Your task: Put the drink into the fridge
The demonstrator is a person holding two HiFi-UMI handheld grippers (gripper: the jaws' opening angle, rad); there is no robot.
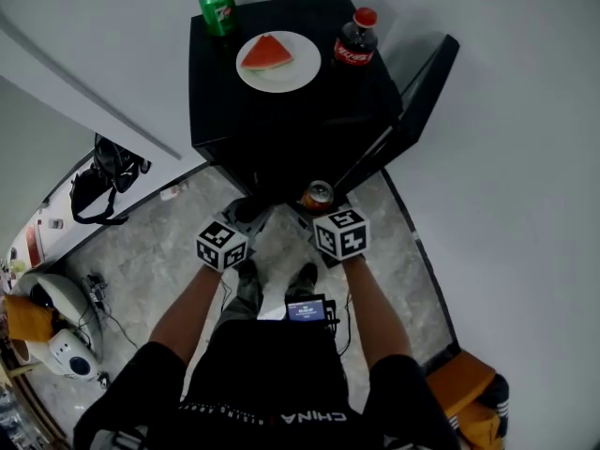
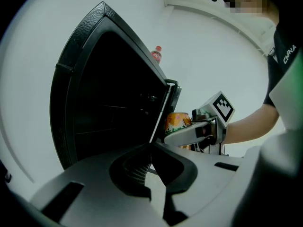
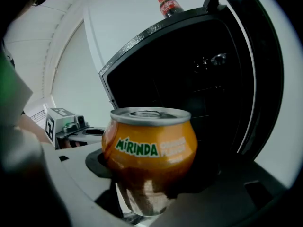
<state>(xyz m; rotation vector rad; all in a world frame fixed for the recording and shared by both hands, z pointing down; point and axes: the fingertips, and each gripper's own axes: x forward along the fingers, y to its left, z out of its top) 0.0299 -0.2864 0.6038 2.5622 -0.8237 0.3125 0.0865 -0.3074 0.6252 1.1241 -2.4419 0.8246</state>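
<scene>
1. On the fridge (image 1: pixel 281 111), a green can (image 1: pixel 217 7) stands upright at the top's left rear corner.
2. Beside it, a white plate (image 1: pixel 281 82) holds one watermelon slice (image 1: pixel 267 52).
3. A cola bottle (image 1: pixel 357 40) with a red cap stands upright near the right rear corner.
4. The left gripper (image 2: pixel 151 148) is low in front of the fridge, its jaw tips drawn together with nothing seen between them.
5. The right gripper (image 3: pixel 151 174) is clenched on an orange Mirinda can (image 3: pixel 149 145), upright, just outside the fridge opening and next to the left gripper.
6. The fridge door (image 1: pixel 412 101) hangs open to the right. The compartment is dark, and its contents cannot be made out.
</scene>
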